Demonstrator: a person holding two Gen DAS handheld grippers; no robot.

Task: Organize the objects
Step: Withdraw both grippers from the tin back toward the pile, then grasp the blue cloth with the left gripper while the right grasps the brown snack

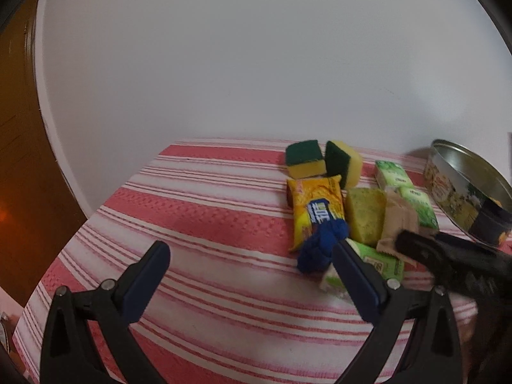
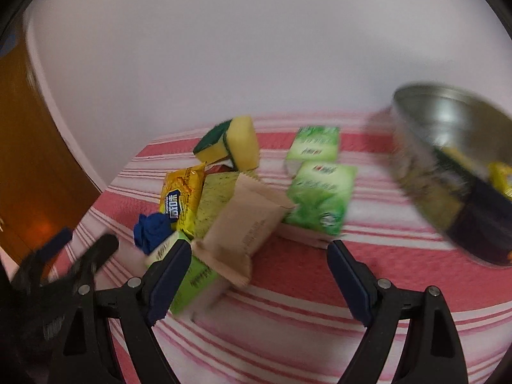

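Two grippers stand wide apart and empty over the striped cloth (image 1: 208, 211). Ahead and to the right of the left gripper (image 1: 251, 257) lie sponges (image 1: 304, 158), a yellow snack packet (image 1: 315, 204) and a blue cloth (image 1: 321, 246). Just ahead of the right gripper (image 2: 259, 252) lies a beige packet (image 2: 246, 224), green tissue packs (image 2: 320, 195) behind it, a round tin (image 2: 448, 166) farther right.

Left wrist view: rides my left claw (image 1: 251, 252), looks forward and down along my fingers across the striped cloth (image 1: 198, 224) toward the white wall (image 1: 224, 64).
Left nearness: pile near, ahead and right.
Right wrist view: rides my right claw (image 2: 259, 252), same downward tilt, facing the wall; picture blurred.
Right nearness: close, beige packet (image 2: 246, 224) just ahead.
Shared: yellow snack pack (image 1: 315, 209), blue cloth knot (image 1: 321, 246), sponges (image 1: 323, 161), round tin (image 1: 467, 192).
Cross-sight: each view catches the other claw.
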